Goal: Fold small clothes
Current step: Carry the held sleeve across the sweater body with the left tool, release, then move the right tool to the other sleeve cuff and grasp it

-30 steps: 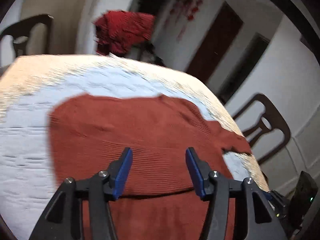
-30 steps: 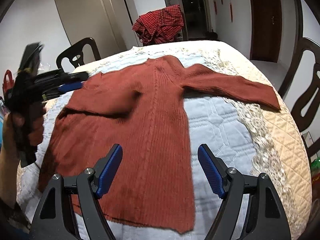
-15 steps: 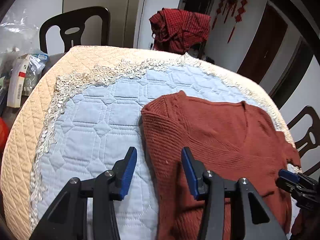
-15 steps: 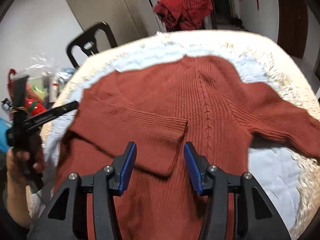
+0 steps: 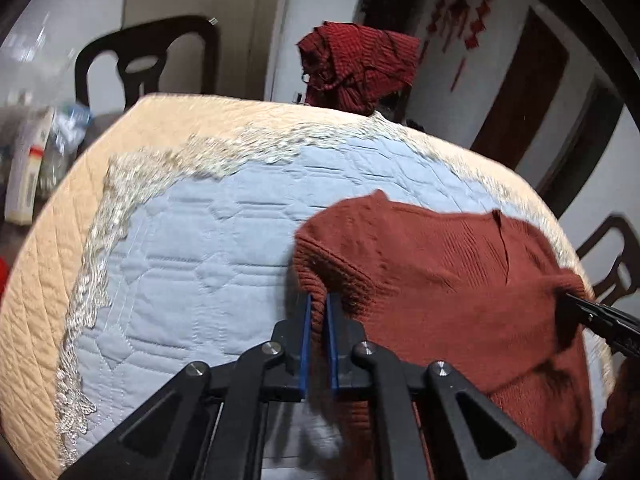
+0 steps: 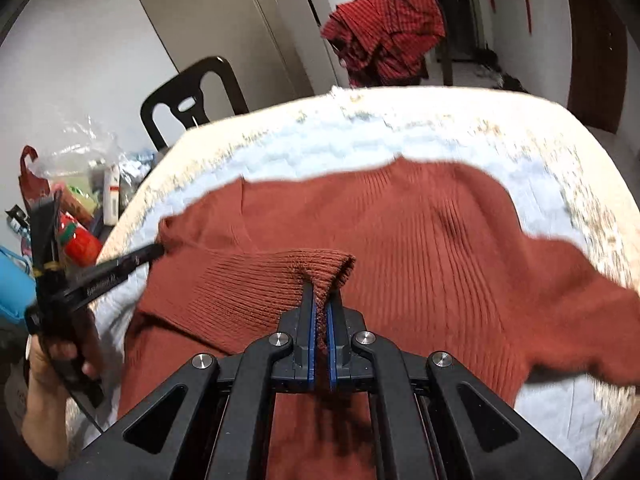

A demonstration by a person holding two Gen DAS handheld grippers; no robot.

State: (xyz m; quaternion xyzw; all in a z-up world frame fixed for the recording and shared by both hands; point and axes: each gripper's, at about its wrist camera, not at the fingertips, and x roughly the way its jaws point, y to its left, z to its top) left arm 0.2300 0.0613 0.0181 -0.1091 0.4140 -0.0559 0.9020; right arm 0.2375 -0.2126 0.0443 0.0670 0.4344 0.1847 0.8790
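**Sweater pinched at two points**

Sweater [image 5: 440, 280] is lying on the quilted table cover [image 5: 192, 248], spreading ahead and to the right of the left claw [image 5: 318, 312]. That claw's jaws, having just been closing, are clamping the knit's left edge. The right claw [image 6: 320, 304], likewise just closed, is gripping the cuff [image 6: 320, 268] of the sleeve folded across the body. A red checked garment [image 6: 388, 28] is hanging beyond the table, far ahead.

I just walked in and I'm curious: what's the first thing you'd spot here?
The rust-red sweater spread on the blue quilted table cover, with both tools pinching it: the left tool holds its shoulder edge, the right tool the cuff of a sleeve folded across it. Behind the table, a red checked garment is draped in a heap.
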